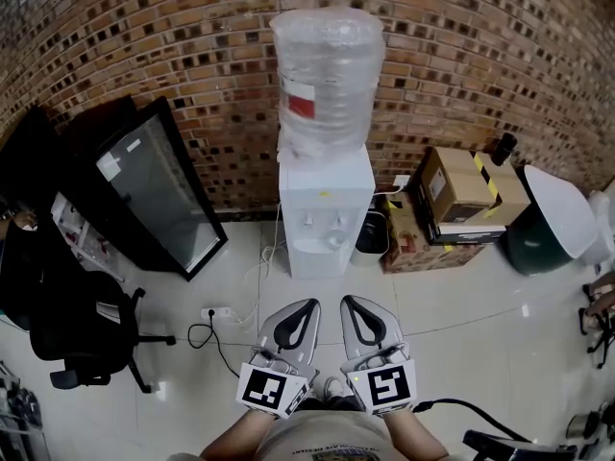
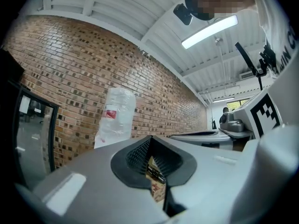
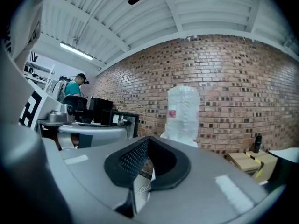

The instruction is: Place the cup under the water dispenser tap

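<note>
The red label (image 1: pixel 300 99) on the water dispenser (image 1: pixel 325 209) is unreadable. Before the dispenser, left tool (image 1: pixel 304 307) and right tool (image 1: pixel 354 305) are clenched, empty. Only the right gripper view shows a teal-shirted person (image 3: pixel 74 88).

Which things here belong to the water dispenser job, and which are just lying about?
Job: water dispenser, bottle, left tool, right tool.
Lying about: cardboard boxes, office chair, glass panel, power strip.
</note>
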Action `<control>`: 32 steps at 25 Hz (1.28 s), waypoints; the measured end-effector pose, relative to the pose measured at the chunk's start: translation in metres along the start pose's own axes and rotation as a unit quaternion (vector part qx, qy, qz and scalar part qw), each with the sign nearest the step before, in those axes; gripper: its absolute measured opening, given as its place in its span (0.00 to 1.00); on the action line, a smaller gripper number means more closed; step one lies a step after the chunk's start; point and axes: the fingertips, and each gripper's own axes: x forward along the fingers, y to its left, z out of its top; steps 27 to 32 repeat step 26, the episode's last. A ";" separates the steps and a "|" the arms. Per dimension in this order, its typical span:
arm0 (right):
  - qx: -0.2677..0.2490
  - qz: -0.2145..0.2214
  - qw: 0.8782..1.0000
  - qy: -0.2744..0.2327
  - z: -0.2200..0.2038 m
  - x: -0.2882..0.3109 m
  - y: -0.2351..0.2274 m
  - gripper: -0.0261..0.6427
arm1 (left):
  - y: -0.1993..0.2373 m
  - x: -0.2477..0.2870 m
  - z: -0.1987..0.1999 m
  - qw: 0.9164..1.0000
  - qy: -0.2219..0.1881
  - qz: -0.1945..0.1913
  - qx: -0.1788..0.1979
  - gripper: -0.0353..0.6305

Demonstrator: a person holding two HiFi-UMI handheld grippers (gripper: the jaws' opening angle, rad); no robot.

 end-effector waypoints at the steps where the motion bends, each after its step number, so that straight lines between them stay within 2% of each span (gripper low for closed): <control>1: 0.003 -0.002 1.000 -0.004 0.001 -0.004 -0.001 0.05 | -0.004 -0.001 0.000 1.000 -0.001 -0.001 0.003 0.04; 12: 0.008 -0.018 1.000 0.000 -0.003 -0.029 -0.020 0.05 | -0.025 0.001 0.005 1.000 -0.007 0.000 0.017 0.04; 18: 0.010 0.000 1.000 -0.010 -0.001 -0.026 -0.012 0.05 | -0.026 0.000 0.003 1.000 -0.005 0.003 0.017 0.04; 32: 0.014 0.008 1.000 -0.013 -0.002 -0.022 -0.011 0.05 | -0.023 0.000 0.002 1.000 -0.005 0.008 0.018 0.04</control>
